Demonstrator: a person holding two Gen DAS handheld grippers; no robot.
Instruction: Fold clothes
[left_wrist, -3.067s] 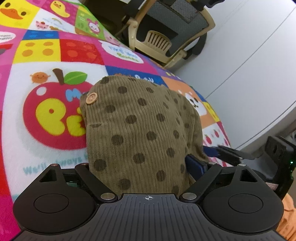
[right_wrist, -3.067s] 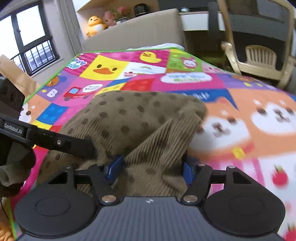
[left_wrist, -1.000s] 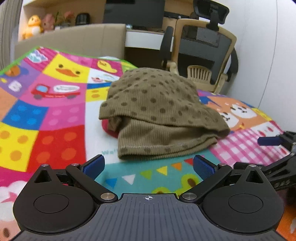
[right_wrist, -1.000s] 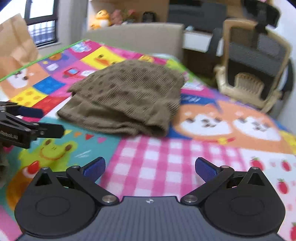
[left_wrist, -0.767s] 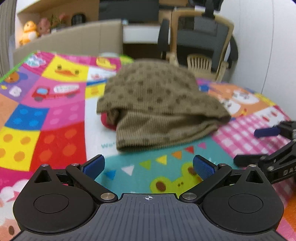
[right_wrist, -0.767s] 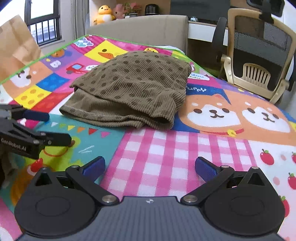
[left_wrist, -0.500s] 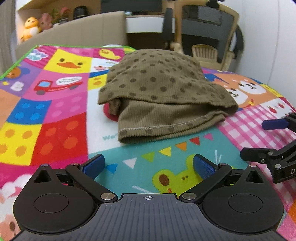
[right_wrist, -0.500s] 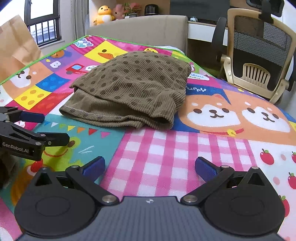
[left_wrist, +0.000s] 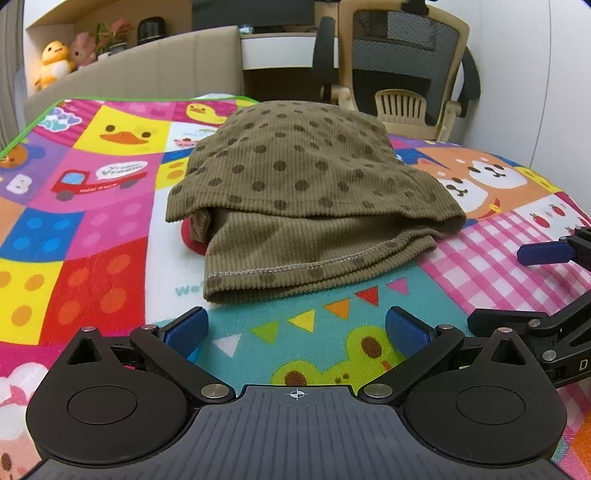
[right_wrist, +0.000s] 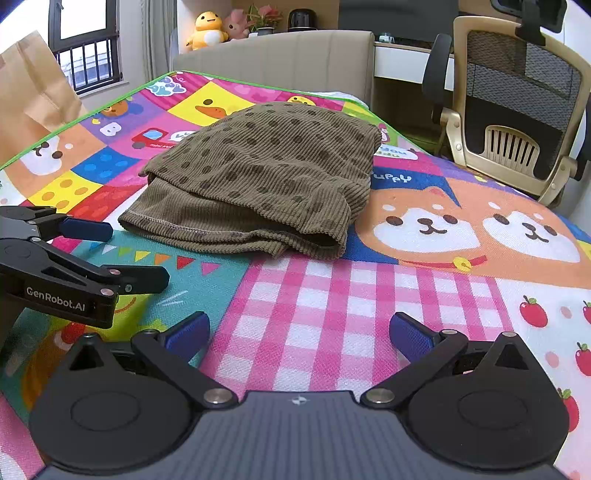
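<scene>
One folded brown garment (left_wrist: 303, 206) lies mid-mat (left_wrist: 74, 258), bare mat between its hem and both released, empty grippers (left_wrist: 295, 328) (right_wrist: 299, 332).

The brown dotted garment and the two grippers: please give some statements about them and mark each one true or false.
1. The garment lies folded on the play mat. True.
2. The left gripper is shut on the garment. False: its jaws are open and empty, short of the hem.
3. The right gripper is open over pink checks. True.
4. The garment is striped. False: it has dark dots.
5. An office chair stands beyond the mat. True.
</scene>
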